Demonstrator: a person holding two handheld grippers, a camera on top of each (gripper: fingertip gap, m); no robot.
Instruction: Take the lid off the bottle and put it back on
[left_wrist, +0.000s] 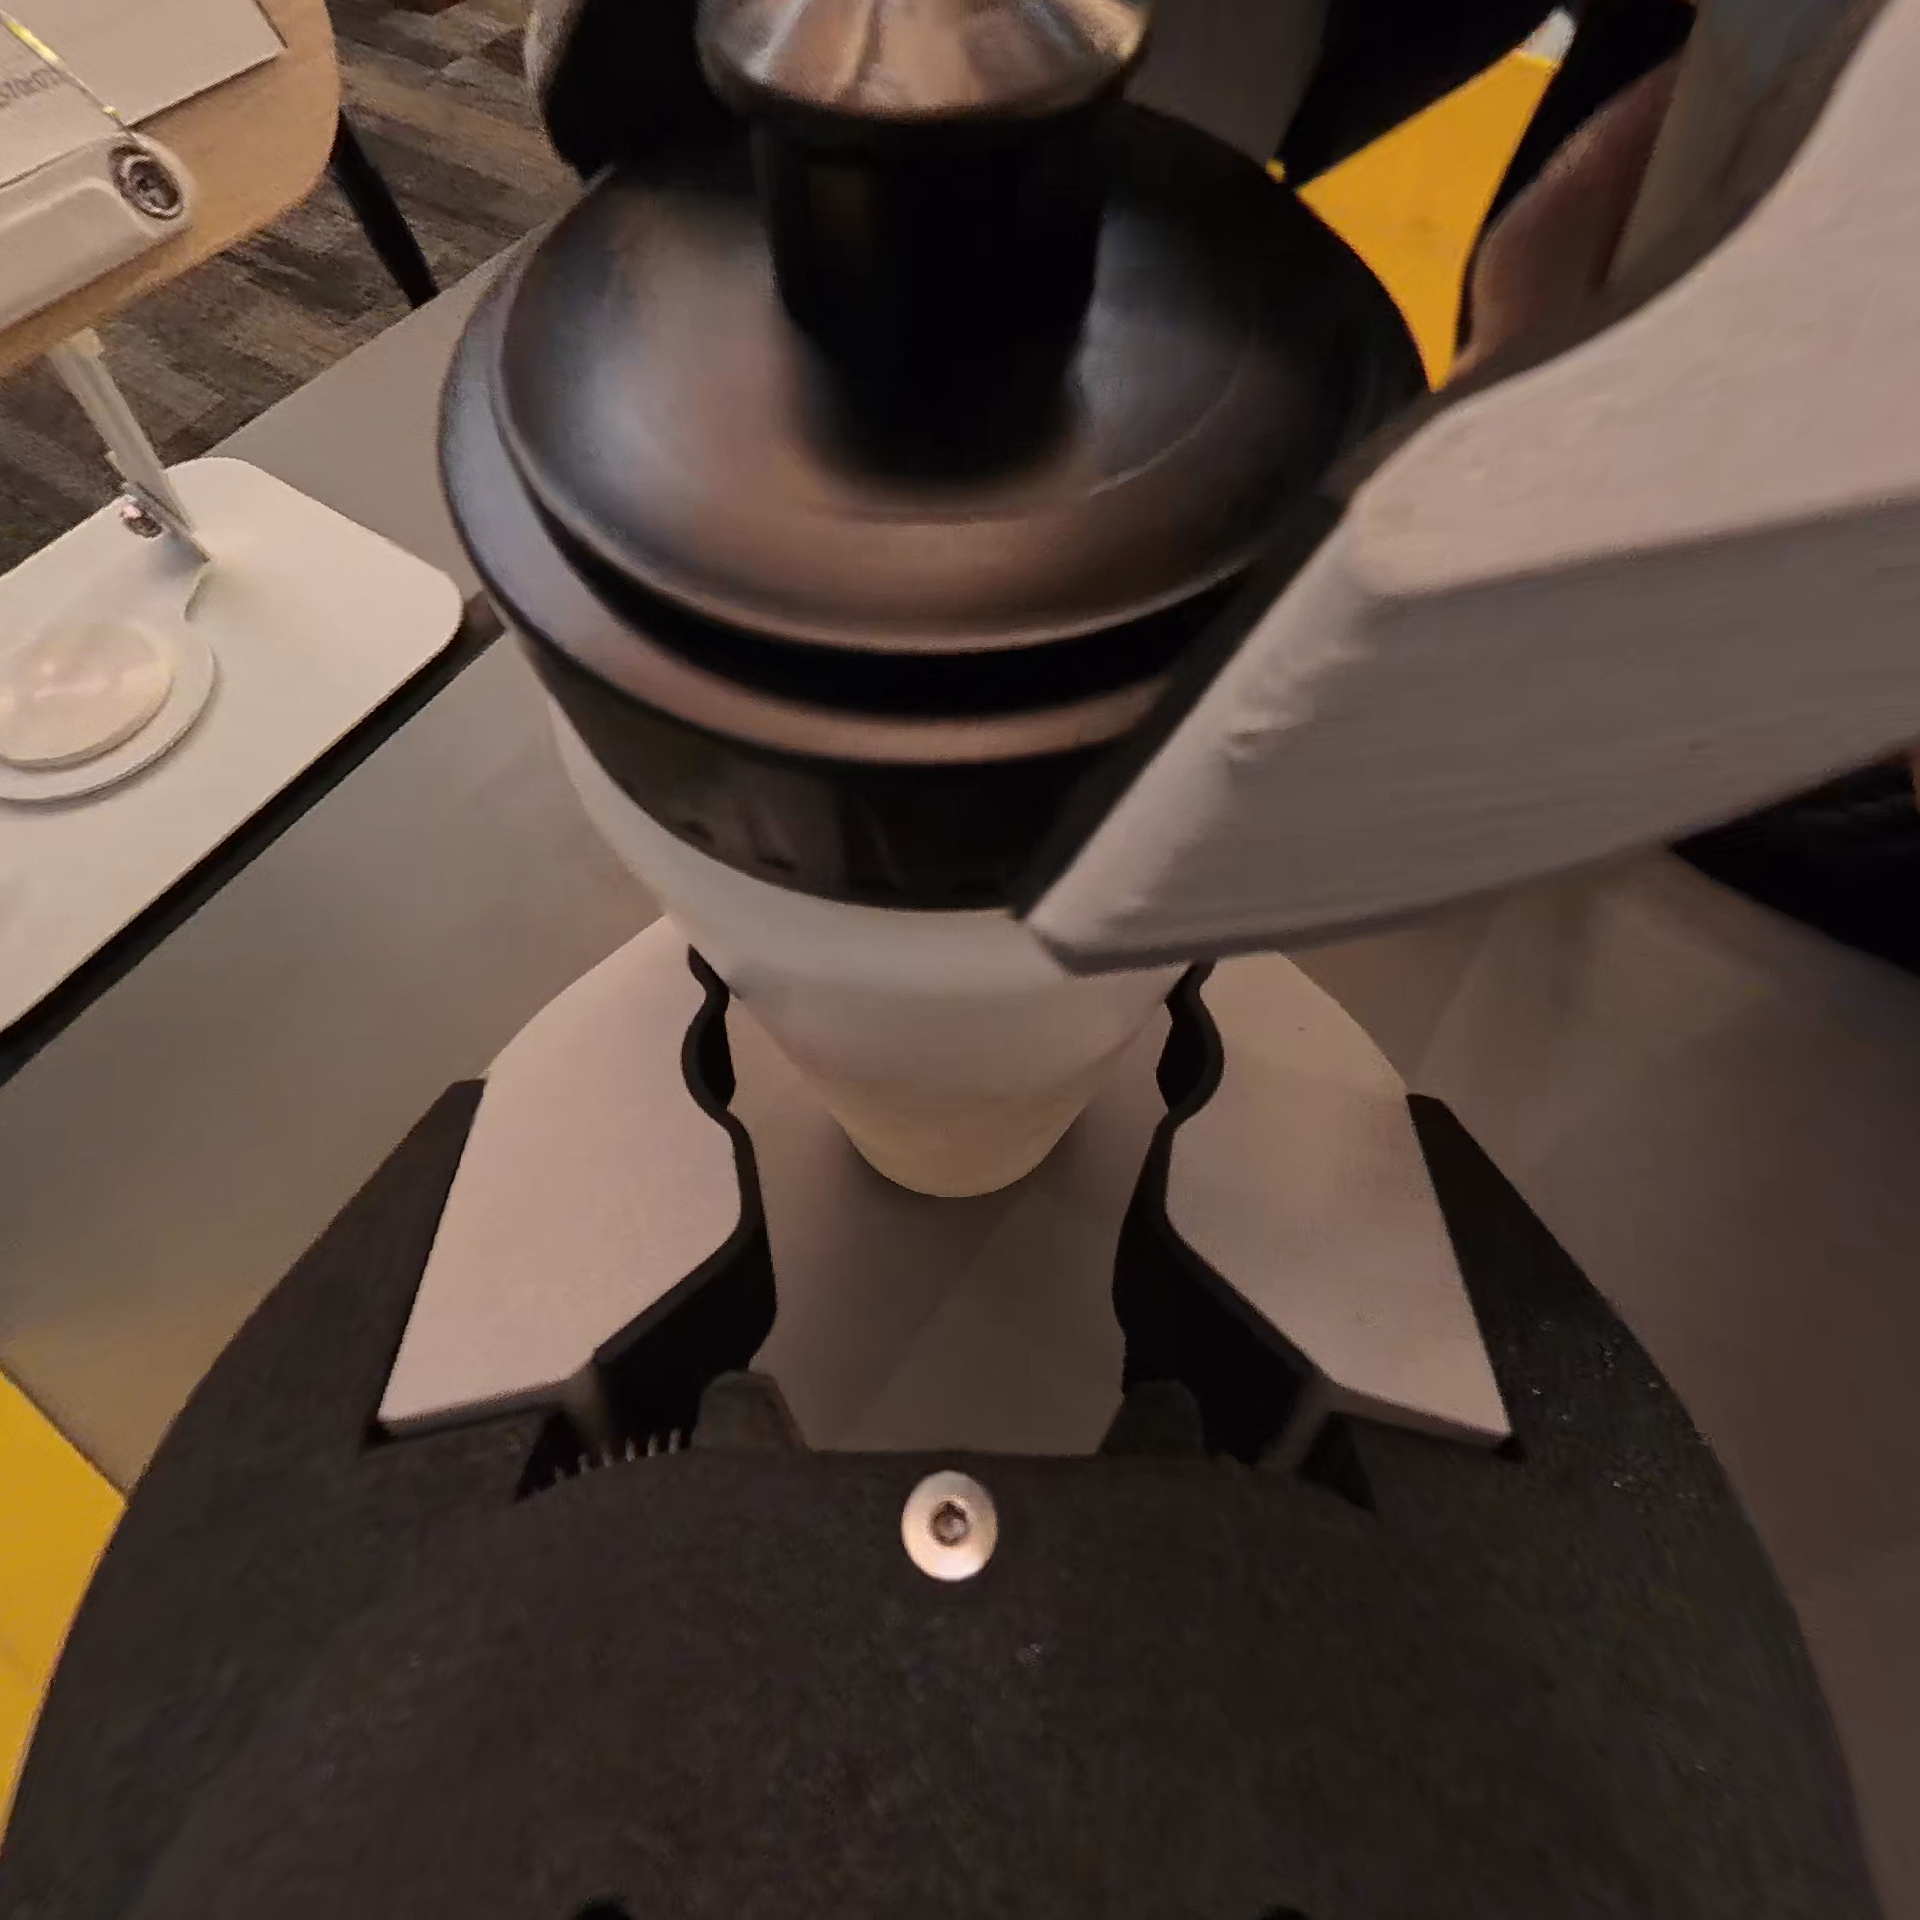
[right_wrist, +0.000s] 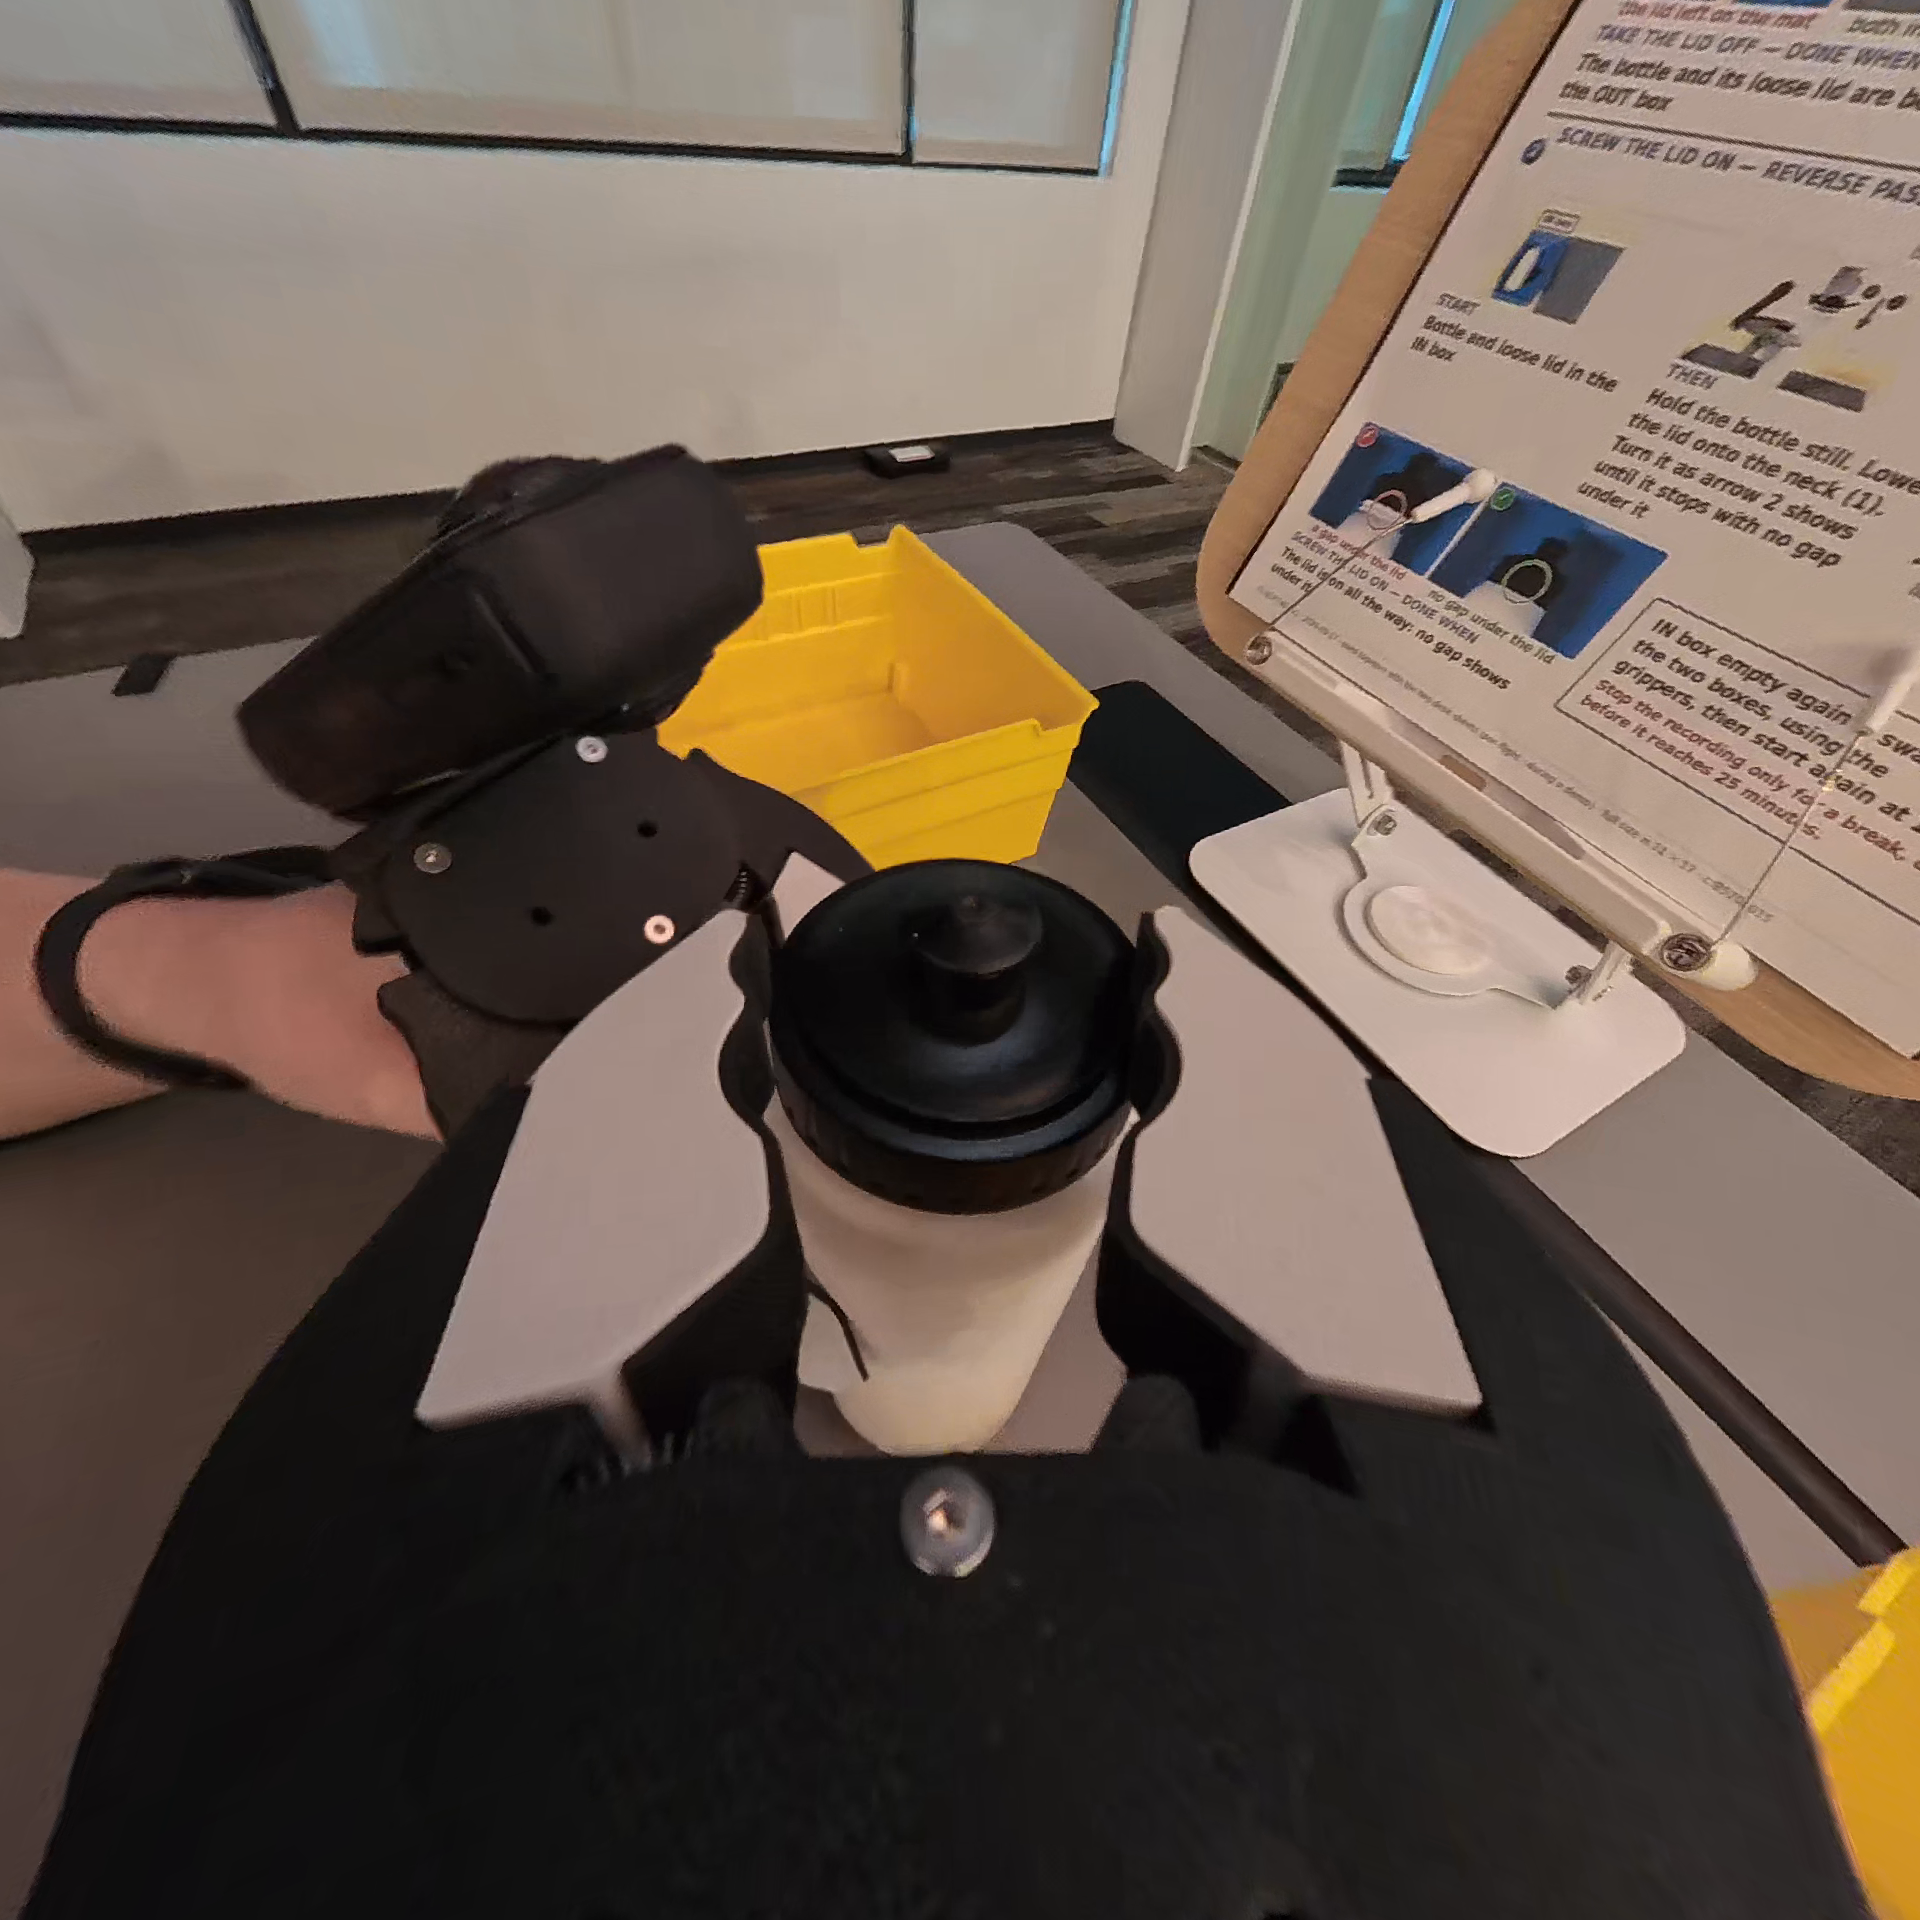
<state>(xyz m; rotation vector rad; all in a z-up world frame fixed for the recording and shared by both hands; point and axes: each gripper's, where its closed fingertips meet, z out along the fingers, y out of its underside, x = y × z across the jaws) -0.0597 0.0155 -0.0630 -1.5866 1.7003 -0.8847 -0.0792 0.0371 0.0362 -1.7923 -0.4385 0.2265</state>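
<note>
White bottle (right_wrist: 935, 1320) standing upright on the grey desk (right_wrist: 1714, 1174), its body clamped by the left tool (left_wrist: 951, 1049) and its black lid (right_wrist: 951, 1039) gripped by the right tool (right_wrist: 951, 997), yellow bin (right_wrist: 904, 727) behind.

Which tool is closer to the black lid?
Right. The right tool has its fingers on either side of the lid; the left tool holds the white bottle lower down.

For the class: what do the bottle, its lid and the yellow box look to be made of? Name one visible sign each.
Bottle: probably soft matte plastic; milky, dull white wall.
Lid: likely hard black plastic; smooth sheen, ribbed rim.
Yellow box: seemingly moulded plastic; uniform colour, thin stepped walls.
</note>
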